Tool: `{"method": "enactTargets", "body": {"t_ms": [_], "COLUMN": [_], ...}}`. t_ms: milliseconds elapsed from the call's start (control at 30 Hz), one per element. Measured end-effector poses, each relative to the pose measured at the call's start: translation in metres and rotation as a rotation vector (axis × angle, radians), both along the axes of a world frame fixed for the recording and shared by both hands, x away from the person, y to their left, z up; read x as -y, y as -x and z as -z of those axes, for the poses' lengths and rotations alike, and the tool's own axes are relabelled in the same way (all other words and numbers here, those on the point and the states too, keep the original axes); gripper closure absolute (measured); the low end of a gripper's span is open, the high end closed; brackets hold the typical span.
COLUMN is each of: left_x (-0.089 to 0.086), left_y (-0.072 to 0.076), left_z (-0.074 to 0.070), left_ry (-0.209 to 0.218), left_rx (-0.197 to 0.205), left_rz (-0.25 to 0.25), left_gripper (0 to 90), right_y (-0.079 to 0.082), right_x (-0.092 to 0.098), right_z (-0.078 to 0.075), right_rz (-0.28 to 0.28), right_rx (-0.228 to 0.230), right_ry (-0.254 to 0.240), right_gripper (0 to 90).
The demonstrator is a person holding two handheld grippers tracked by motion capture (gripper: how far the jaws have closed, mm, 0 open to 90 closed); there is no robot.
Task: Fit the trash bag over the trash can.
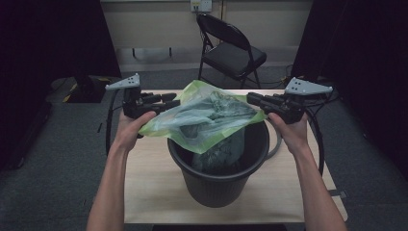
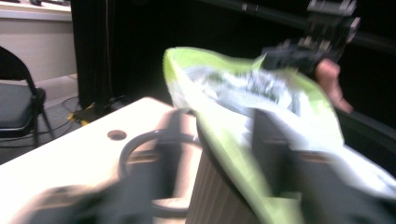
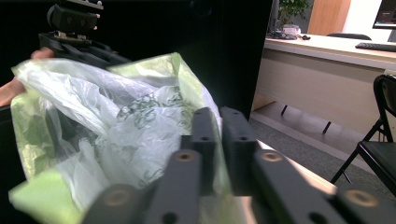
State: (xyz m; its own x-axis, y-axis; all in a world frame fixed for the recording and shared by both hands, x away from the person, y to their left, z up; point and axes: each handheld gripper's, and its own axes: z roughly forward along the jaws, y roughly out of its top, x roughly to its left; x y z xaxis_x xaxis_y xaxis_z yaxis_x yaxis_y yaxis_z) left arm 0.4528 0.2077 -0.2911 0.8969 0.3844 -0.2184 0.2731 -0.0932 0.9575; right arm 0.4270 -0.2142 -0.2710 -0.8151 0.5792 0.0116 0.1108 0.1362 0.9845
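Both tongs, left and right, pinch a green bag over a bin on a wooden table.

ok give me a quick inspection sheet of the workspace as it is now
surface: pale wood table, one round hole seen in the left gripper view
job's things: black bin on the table; green bag stretched over its mouth, partly hanging inside
clutter: nothing seen
grippers: left gripper and right gripper each shut on a bag edge
cables: black cables loop off both grippers
surroundings: folding chair behind the table, dark curtains, grey floor
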Motion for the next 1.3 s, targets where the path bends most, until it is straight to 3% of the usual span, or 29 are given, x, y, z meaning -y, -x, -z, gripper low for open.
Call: {"method": "enactTargets", "body": {"t_ms": [67,133,200,267,367,467,567,667,767,867,967,1067,1133,1233,1300], "left_x": [-0.003,-0.008,-0.012,-0.014,-0.014,-0.013,-0.012,-0.007,-0.007,-0.010,-0.014,-0.017,-0.016,-0.020,-0.025], "left_y": [0.006,0.013,0.017,0.014,0.008,0.008,0.009,0.011,0.008,0.007,0.013,0.017,0.018,0.017,0.015], "left_z": [0.003,0.004,0.005,0.008,0.017,0.030,0.044,0.050,0.054,0.061,0.067,0.070,0.066,0.052,0.039], "left_ry": [0.006,-0.008,-0.023,-0.034,-0.065,-0.101,-0.075,-0.120,-0.136,-0.119,-0.137,-0.112,-0.117,-0.059,-0.018], "left_rx": [0.015,0.029,0.035,0.028,0.002,-0.008,-0.035,-0.038,-0.058,-0.071,-0.069,-0.069,-0.054,-0.029,-0.006], "left_rz": [0.004,-0.004,-0.033,-0.062,-0.100,-0.102,-0.089,-0.111,-0.160,-0.148,-0.139,-0.121,-0.132,-0.157,-0.180], "left_gripper": [90.0,90.0,90.0,90.0,90.0,90.0,90.0,90.0,90.0,90.0,90.0,90.0,90.0,87.2,80.4], "right_y": [0.005,0.009,0.009,0.004,-0.009,-0.017,-0.019,-0.017,-0.021,-0.025,-0.022,-0.019,-0.018,-0.018,-0.018], "right_x": [-0.001,0.001,0.004,0.006,0.009,0.011,0.012,0.006,0.003,0.006,0.006,0.008,0.008,0.009,0.010], "right_z": [-0.001,-0.001,-0.001,0.001,0.006,0.018,0.033,0.044,0.049,0.051,0.054,0.062,0.061,0.050,0.040], "right_rz": [0.004,0.004,0.006,0.010,0.033,0.065,0.068,0.059,0.086,0.091,0.093,0.084,0.097,0.111,0.123], "right_rx": [0.011,0.014,0.015,0.002,-0.044,-0.078,-0.112,-0.117,-0.136,-0.148,-0.141,-0.152,-0.143,-0.114,-0.096], "right_ry": [0.020,0.014,0.008,-0.003,-0.026,-0.004,0.010,0.019,0.051,0.044,0.085,0.097,0.090,0.051,0.039], "right_gripper": [77.6,77.1,83.0,90.0,90.0,90.0,90.0,90.0,90.0,90.0,90.0,90.0,81.4,76.2,71.7]}}
